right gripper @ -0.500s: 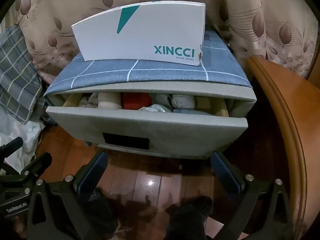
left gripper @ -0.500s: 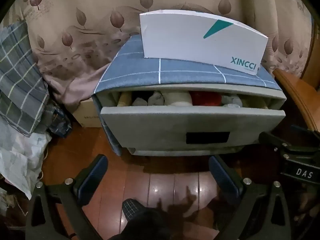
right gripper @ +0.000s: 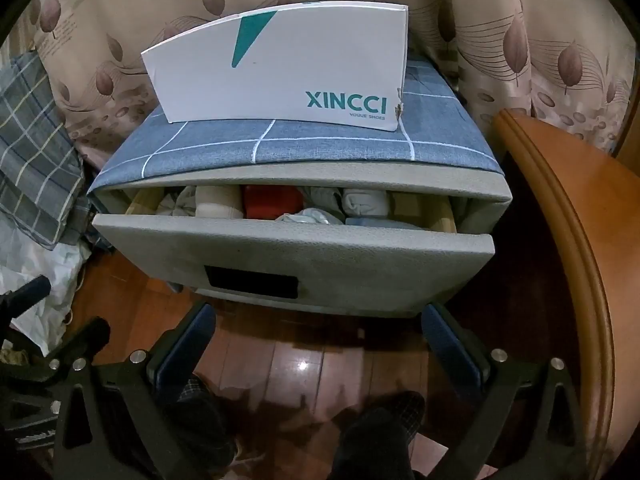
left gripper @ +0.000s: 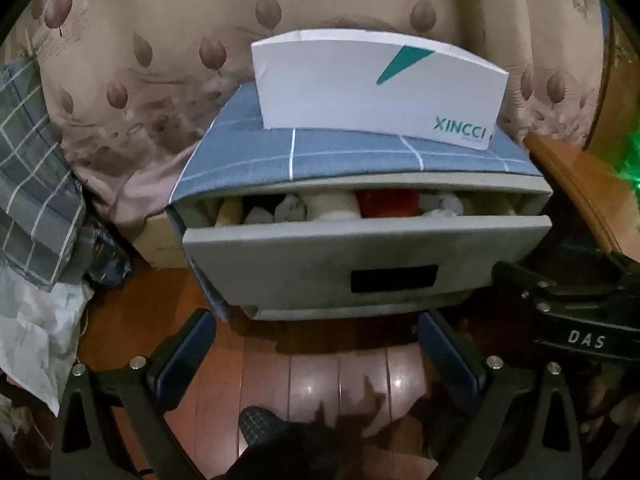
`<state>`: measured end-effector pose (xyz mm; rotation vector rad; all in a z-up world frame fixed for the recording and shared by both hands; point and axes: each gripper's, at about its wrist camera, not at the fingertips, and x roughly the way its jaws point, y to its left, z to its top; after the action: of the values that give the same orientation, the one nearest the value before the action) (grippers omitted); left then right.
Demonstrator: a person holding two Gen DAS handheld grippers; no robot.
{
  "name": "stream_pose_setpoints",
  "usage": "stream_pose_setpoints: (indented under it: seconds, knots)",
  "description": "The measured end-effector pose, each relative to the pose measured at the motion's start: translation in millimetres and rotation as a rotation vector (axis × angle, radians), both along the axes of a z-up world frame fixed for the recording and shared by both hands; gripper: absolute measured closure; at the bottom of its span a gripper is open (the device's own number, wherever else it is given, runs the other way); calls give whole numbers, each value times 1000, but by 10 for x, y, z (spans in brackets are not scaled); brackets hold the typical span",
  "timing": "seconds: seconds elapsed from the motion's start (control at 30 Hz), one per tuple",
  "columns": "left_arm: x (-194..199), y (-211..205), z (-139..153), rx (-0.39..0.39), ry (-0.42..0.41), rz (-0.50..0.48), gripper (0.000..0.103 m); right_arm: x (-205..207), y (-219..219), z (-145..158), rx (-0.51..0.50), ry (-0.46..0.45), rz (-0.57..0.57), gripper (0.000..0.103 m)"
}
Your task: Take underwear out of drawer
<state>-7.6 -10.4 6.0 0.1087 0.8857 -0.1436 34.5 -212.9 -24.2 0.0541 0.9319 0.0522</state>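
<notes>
Underwear (right gripper: 224,202) sits rolled in a row inside the half-open drawer (right gripper: 296,252), cream roll left of the red roll (right gripper: 272,200), pale grey bundles (right gripper: 366,202) to its right. Left hand-held gripper (left gripper: 316,350) and right hand-held gripper (right gripper: 316,344) hover short of the drawer front, both spread wide and empty. The rolls look soft and light (likely to unroll), so pinching one across its top fold seems safest.
</notes>
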Motion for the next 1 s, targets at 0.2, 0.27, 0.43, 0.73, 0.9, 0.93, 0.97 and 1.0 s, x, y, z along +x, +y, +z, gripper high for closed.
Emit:
stream_pose_setpoints:
  seconds: [0.2, 0.27, 0.43, 0.73, 0.9, 0.93, 0.97, 1.0]
  knots:
    - [29, 3, -6, 5, 20, -4, 0, 2, -2, 1, 1, 0, 0, 1]
    - [33, 25, -4, 20, 8, 27, 0, 5, -2, -1, 0, 1, -1, 1]
    - [83, 125, -5, 33, 1, 86, 0, 9, 3, -6, -3, 5, -1, 1]
    - [119, 168, -87, 39, 36, 66, 0, 22, 24, 0, -10, 6, 1, 1]
    - [119, 152, -122, 45, 49, 60, 0, 17, 14, -24, -15, 7, -1, 1]
    - [120, 164, -126, 40, 52, 64, 0, 15, 9, -23, -13, 7, -3, 1]
    - [121, 178, -129, 34, 53, 70, 0, 10, 5, -24, -11, 7, -5, 1]
    - [131, 185, -129, 29, 54, 72, 0, 8, 2, -25, -9, 7, -6, 1]
